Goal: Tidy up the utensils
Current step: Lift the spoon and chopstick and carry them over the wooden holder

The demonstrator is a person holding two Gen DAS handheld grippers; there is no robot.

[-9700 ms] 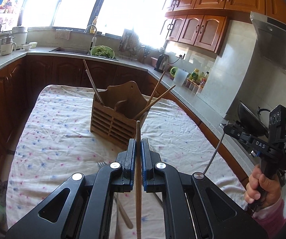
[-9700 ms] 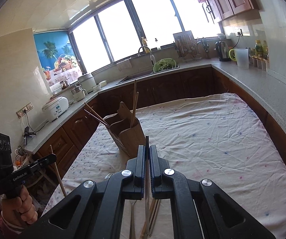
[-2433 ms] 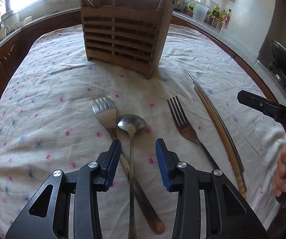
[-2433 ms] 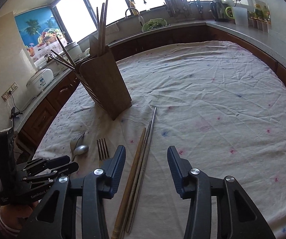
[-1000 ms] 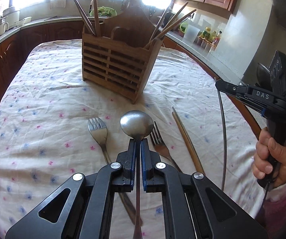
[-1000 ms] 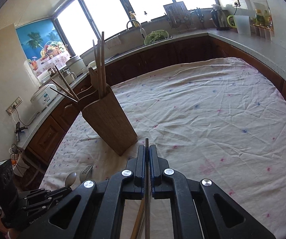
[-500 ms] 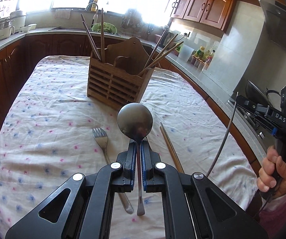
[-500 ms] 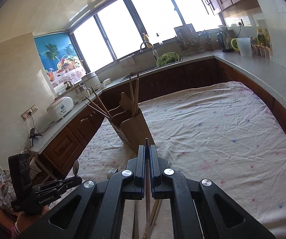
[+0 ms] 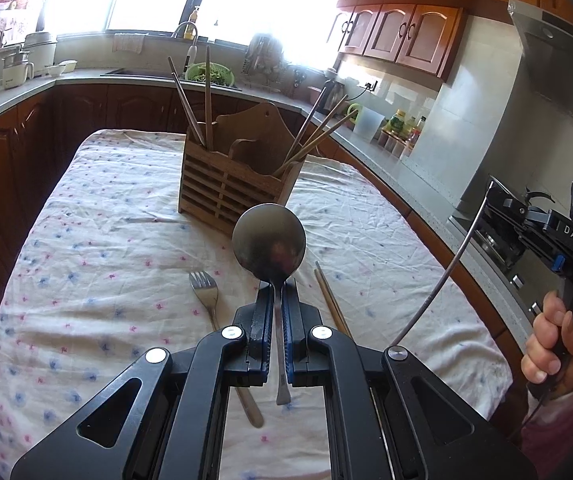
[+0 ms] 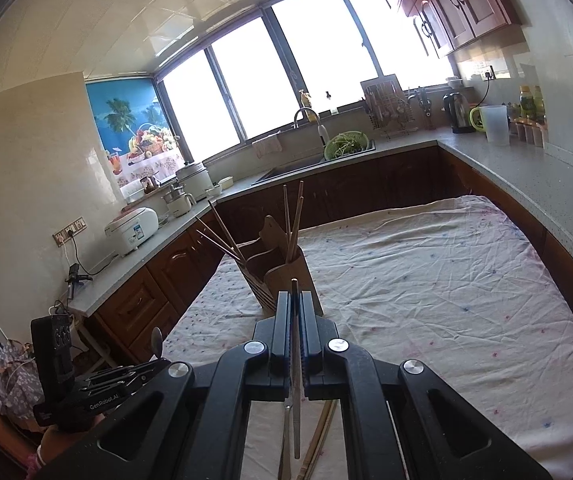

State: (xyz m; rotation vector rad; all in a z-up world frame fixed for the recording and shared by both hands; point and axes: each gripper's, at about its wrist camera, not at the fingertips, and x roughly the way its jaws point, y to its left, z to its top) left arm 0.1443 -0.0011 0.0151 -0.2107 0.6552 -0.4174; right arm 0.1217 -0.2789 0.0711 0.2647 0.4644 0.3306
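- Above the cloth-covered table (image 9: 98,216), the left hand-held gripper (image 9: 277,292) is clamped on the thin handle of a round-bowled steel spoon (image 9: 269,240), bowl up and facing the camera, lifted clear of the cloth.
- Off to the right, the right hand-held gripper (image 10: 295,304) is closed on a thin silver metal chopstick (image 10: 296,380); in the left view that chopstick hangs down from its fingers, well above the table.
- Ahead of both stands the slatted wooden utensil holder (image 9: 234,188), already carrying several wooden chopsticks (image 9: 206,96) in its left and right compartments.
- On the cloth a steel fork with a wooden handle (image 9: 205,292) and one brown wooden chopstick (image 9: 328,296) lie near the left gripper; a second fork may sit behind the fingers, but I cannot tell.
- My judgement: the job is past halfway, with two pieces in the air and at least two left to collect.
- Both grippers are held level, pointing toward the holder, neither yet over a compartment.
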